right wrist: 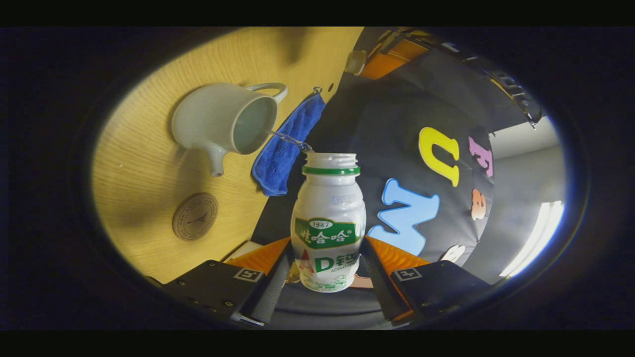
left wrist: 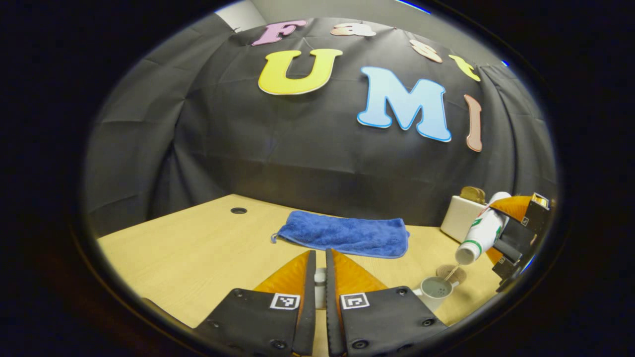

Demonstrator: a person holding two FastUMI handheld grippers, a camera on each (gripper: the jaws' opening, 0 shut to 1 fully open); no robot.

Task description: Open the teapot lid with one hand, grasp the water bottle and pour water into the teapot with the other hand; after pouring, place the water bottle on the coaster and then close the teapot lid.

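water is running in a thin stream from the tipped water bottle (right wrist: 328, 223) into the open teapot (right wrist: 225, 124), which stands lidless on the desk (left wrist: 198, 253). right gripper (right wrist: 327, 275) has its fingers pressed on the bottle's lower body from both sides, neck pointing away and down toward the pot's mouth. left gripper (left wrist: 320, 292) has its fingers nearly together on something small and pale, which i take for the teapot lid (left wrist: 320, 287), though little of it shows.

coaster (right wrist: 195, 216) lies bare on the desk near the pot's spout, and a blue towel (left wrist: 345, 234) lies farther back.

bottle looks like light, thin plastic, likely to give under a hard squeeze and smooth on its label, so the wide belly where it is held seems the safest place. pot looks ceramic: stiff, heavy enough to stay put, but chippable, as is the lid, so it wants a gentle setting down.
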